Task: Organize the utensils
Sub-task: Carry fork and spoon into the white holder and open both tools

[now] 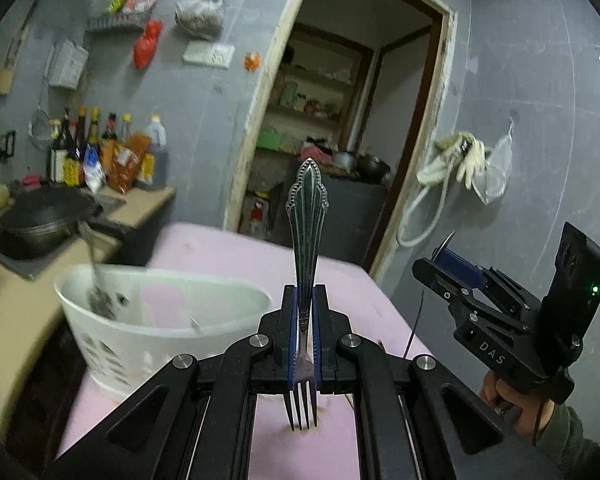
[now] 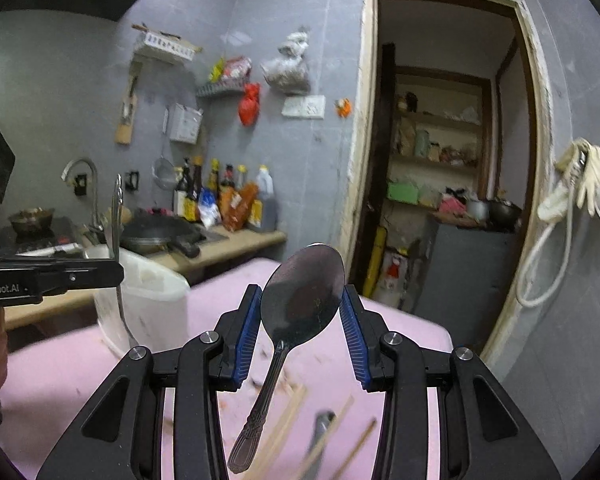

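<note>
Two utensils upright: fork (image 1: 305, 264) tines-down, spoon (image 2: 300, 300) bowl-up.

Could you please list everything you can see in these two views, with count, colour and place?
fork: one, silver, clamped upright, tines down.
spoon: one, silver, bowl between the pads, handle hanging down.
basket: one, white, on the table's left side, a utensil inside.
chopsticks: several, tan, blurred, on the table below the spoon.
table: one, pink top.
bottles: a row, mixed colours, on the counter.
wok: one, black, on the counter.
red bag: one, hanging on the wall.
gloves: pale, count unclear, hung right of the doorway.
left gripper: black, blue pads, shut on the fork.
right gripper: black, blue pads, holding the spoon.
</note>
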The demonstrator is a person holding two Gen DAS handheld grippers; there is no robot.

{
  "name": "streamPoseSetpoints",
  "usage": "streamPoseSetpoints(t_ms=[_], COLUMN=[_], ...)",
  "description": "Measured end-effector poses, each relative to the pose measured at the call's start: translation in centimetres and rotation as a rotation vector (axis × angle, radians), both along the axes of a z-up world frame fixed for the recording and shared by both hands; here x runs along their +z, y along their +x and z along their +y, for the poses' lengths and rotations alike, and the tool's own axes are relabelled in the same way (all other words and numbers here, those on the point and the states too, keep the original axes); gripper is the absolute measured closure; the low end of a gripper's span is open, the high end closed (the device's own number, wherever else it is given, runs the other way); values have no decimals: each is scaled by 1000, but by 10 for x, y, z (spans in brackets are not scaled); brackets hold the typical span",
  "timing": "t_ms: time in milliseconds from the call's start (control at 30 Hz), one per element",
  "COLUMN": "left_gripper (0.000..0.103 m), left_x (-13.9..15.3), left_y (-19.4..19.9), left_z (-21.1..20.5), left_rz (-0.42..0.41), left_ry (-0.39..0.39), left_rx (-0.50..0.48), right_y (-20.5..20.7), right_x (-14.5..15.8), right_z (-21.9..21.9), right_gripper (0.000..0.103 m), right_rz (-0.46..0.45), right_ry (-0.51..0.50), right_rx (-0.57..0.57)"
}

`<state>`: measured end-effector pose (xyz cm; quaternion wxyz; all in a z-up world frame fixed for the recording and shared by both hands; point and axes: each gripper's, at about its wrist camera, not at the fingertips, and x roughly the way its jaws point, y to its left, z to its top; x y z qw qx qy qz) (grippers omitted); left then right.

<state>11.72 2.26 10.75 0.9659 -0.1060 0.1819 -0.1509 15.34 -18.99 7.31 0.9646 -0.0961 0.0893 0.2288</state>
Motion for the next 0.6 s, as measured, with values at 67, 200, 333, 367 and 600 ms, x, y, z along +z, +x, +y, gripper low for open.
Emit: streamPoseSetpoints(t_ms=[67, 200, 333, 367, 600], left_gripper=[99, 99, 99, 99, 99], left_x=[14, 41, 55, 56, 38], left_y=[-2, -5, -3, 0, 22], left_z=[12, 42, 73, 83, 127], left_rz=[-30, -89, -135, -137, -111], left_ry=[10, 19, 35, 31, 18], left_rx=[33, 110, 196, 218, 303], right_y=[1, 6, 13, 15, 34], right_x=[13, 35, 55, 58, 57], right_z=[11, 35, 64, 69, 112], right_gripper=[66, 66, 66, 66, 66], right_rz=[-28, -77, -129, -134, -166], right_ry=[15, 57, 99, 107, 110], right_rx=[27, 87, 138, 147, 165])
